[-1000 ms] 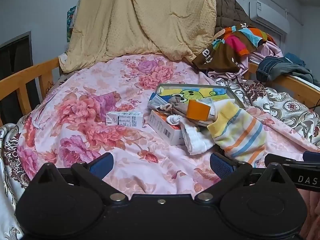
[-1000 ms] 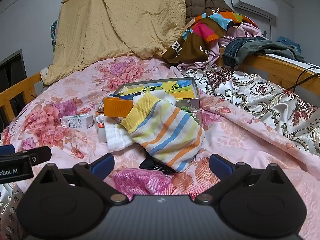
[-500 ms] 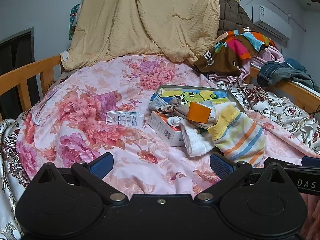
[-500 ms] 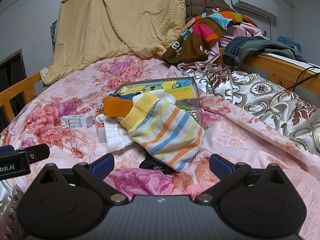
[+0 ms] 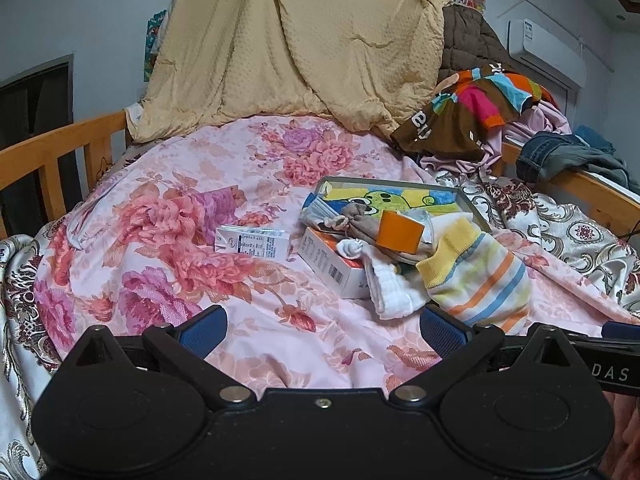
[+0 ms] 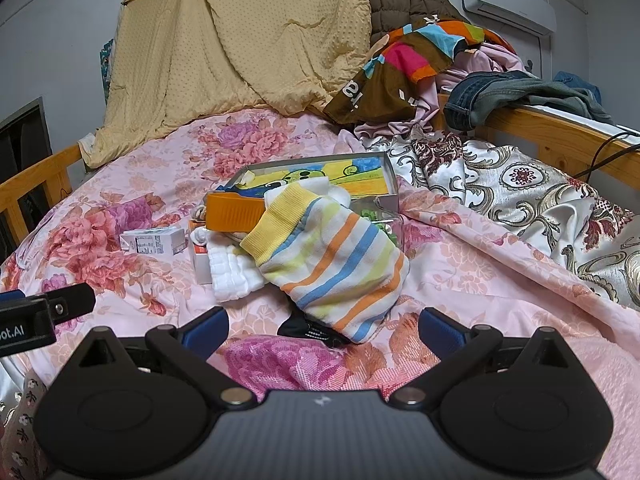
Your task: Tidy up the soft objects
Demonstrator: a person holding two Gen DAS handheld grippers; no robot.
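A striped sock (image 5: 478,280) (image 6: 332,268) with a yellow cuff lies on the floral bedspread, leaning on a folded white cloth (image 5: 390,284) (image 6: 234,270). Behind them a grey box lid (image 5: 472,210) (image 6: 390,196) holds a cartoon cloth, a beige sock (image 5: 360,220) and an orange band (image 5: 400,232) (image 6: 236,212). A dark item (image 6: 310,328) peeks out under the striped sock. My left gripper (image 5: 322,326) is open over bare bedspread, left of the sock. My right gripper (image 6: 324,326) is open just in front of the sock, empty.
A small white carton (image 5: 252,242) (image 6: 154,242) and an orange-white box (image 5: 332,266) lie left of the pile. A yellow blanket (image 5: 304,40), colourful clothes (image 6: 404,64) and jeans (image 6: 516,96) heap at the back. Wooden rails (image 5: 52,160) (image 6: 560,136) edge both sides.
The left gripper has drawn back and tilted slightly, so the pile sits a little farther off. The right view is nearly unchanged. Both stay open.
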